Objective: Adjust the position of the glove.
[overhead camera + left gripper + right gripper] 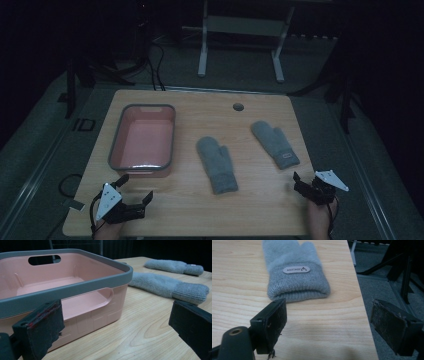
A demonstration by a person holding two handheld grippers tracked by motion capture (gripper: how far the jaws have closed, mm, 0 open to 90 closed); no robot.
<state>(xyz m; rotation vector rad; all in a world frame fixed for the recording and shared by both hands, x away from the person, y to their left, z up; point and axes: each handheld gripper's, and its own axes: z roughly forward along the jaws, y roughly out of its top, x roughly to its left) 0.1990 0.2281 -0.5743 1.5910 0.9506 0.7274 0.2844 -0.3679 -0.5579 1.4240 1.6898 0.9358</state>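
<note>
Both grippers wait wide open and empty at the near edge of the worktop (260,200), the right gripper (305,184) just short of the grey mitten (276,143) with the label, so I think it reaches forward next to grab the cuff, while the left gripper (135,192) sits by the pink bin (142,141).

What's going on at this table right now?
A person holds a pair of tongs in each hand at the near edge of a wooden table. The left tongs and the right tongs are both open and empty. Two grey mittens, one mid-table and one to the right, lie flat beside an empty pink bin. Nothing has been picked up yet.
</note>
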